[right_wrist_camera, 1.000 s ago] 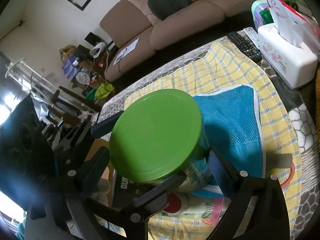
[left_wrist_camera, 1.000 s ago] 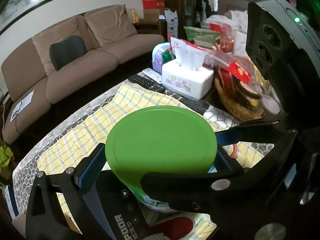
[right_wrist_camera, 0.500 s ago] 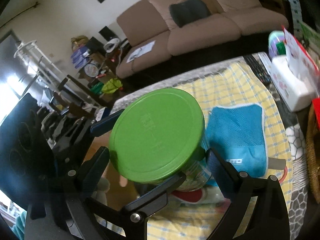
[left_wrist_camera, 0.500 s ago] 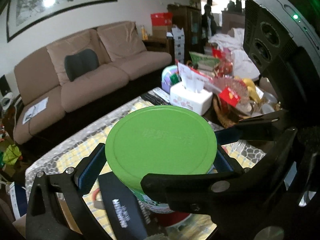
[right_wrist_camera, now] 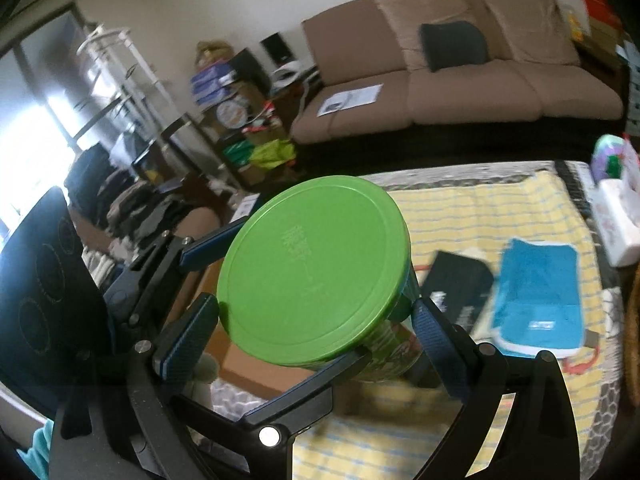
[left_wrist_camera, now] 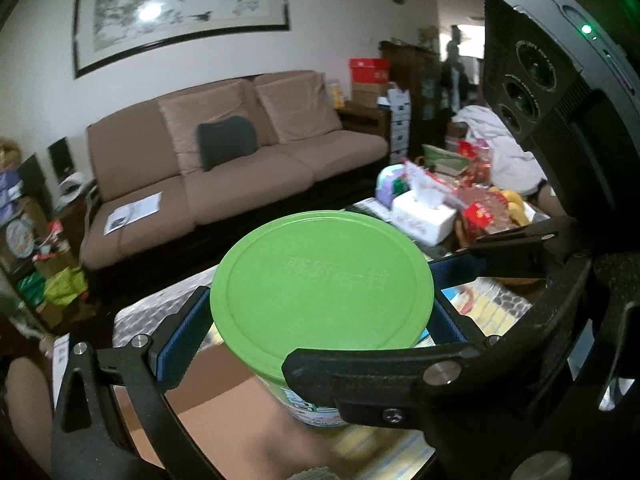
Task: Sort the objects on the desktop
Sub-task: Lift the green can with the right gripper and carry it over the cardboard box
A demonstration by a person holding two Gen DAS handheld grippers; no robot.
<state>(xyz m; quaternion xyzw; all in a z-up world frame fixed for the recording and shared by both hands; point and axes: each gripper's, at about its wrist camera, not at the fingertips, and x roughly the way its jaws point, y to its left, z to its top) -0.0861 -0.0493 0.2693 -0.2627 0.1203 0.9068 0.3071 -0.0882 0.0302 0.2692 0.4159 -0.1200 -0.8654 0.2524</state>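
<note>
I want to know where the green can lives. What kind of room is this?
Most likely a lived-in living room. A long brown sofa with a dark cushion stands under a large framed painting, and a white tissue box sits on the low table's yellow checked cloth.

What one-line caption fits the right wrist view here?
Both grippers clamp a green-lidded can held above the yellow checked cloth, with a blue pouch and black box lying beyond.
</note>
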